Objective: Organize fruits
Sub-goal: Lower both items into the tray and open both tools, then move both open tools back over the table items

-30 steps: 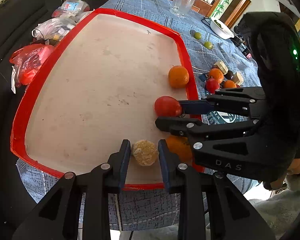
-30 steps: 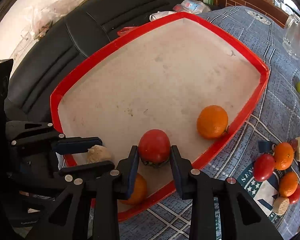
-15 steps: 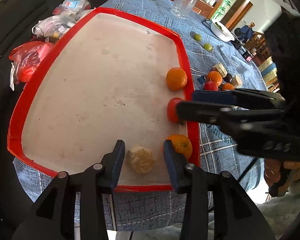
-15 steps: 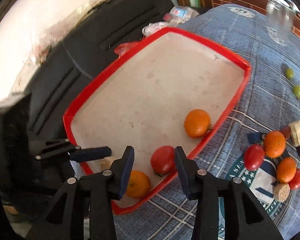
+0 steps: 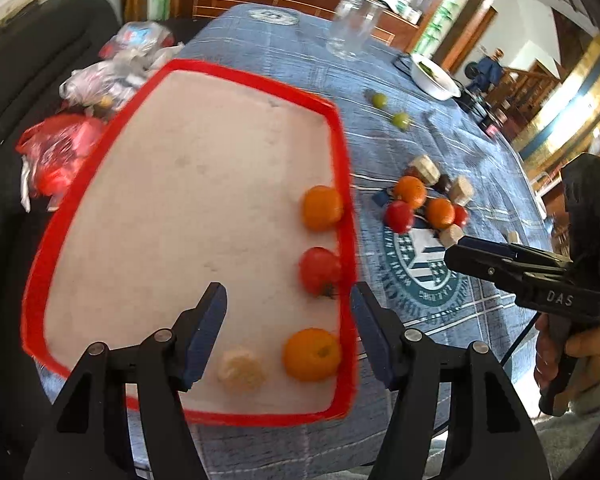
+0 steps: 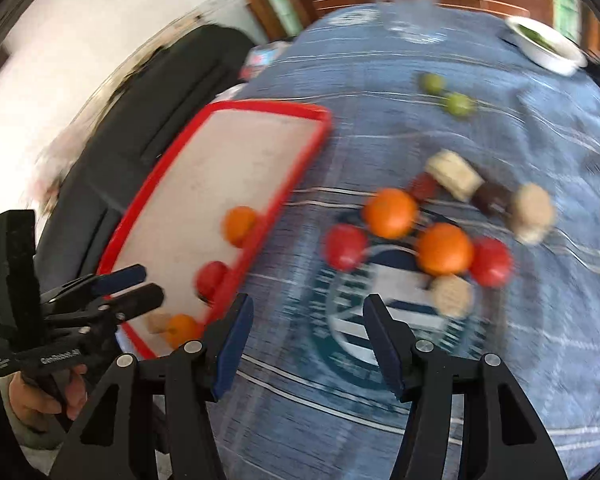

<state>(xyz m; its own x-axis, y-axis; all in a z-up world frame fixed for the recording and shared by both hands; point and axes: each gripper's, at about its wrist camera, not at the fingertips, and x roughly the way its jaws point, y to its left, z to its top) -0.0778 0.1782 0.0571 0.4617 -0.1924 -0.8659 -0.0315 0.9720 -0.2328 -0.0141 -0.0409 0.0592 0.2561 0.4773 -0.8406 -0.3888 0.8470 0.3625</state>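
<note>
Over blurred fruit (image 6: pixel 444 249), both tongs (image 5: pixel 288 334) (image 6: pixel 308 344) are opening, empty.

My left hand-held gripper (image 5: pixel 288 332) is matt black plastic with bright metal screw heads and dull blue, rubbery-looking pads (image 5: pixel 206 336); my right hand-held gripper (image 6: pixel 308 340) is built the same. Under my left one the tray (image 5: pixel 340 168) has a glossy red plastic rim and a pale, scuffed, stained matt floor. Beyond my right one the tabletop (image 6: pixel 540 140) wears woven blue checked cloth. The tomatoes (image 6: pixel 346 246) look smooth and shiny, the oranges (image 6: pixel 444 249) finely dimpled, the beige pieces (image 6: pixel 534 212) rough and crumbly. Far ahead stands a clear glass jug (image 5: pixel 352 28) and a glossy white bowl (image 5: pixel 436 80).
</note>
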